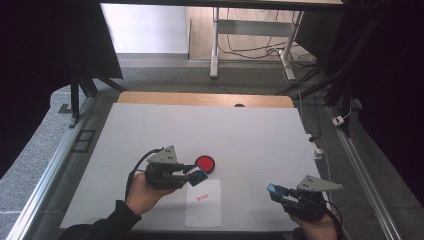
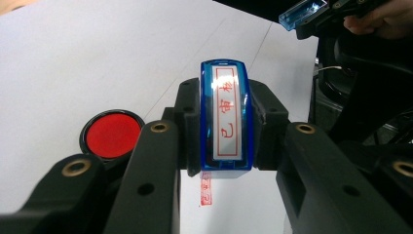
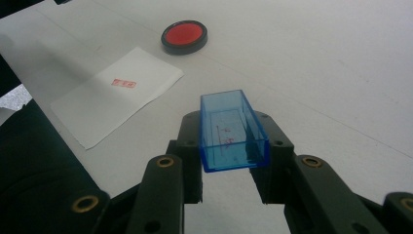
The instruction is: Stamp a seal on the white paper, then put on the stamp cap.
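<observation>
While left tongs point(image 2: 226, 122) clamp the stamp point(image 2: 227, 114), right tongs point(image 3: 229, 146) grip its empty blue cap point(image 3: 233, 129), ink pad point(image 3: 184, 35) open.

Left gripper point(image 1: 196, 176) holds blue stamp point(image 1: 197, 176) above white paper sheet point(image 1: 203, 209); red ink pad point(image 1: 205, 163) just beside. Right gripper point(image 1: 276, 190) holds blue cap point(image 1: 274, 189), well apart.

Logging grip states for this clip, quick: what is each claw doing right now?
Left claw: shut on the blue rectangular plastic stamp, red-lettered face showing.
Right claw: shut on the clear blue rectangular plastic stamp cap.
</observation>
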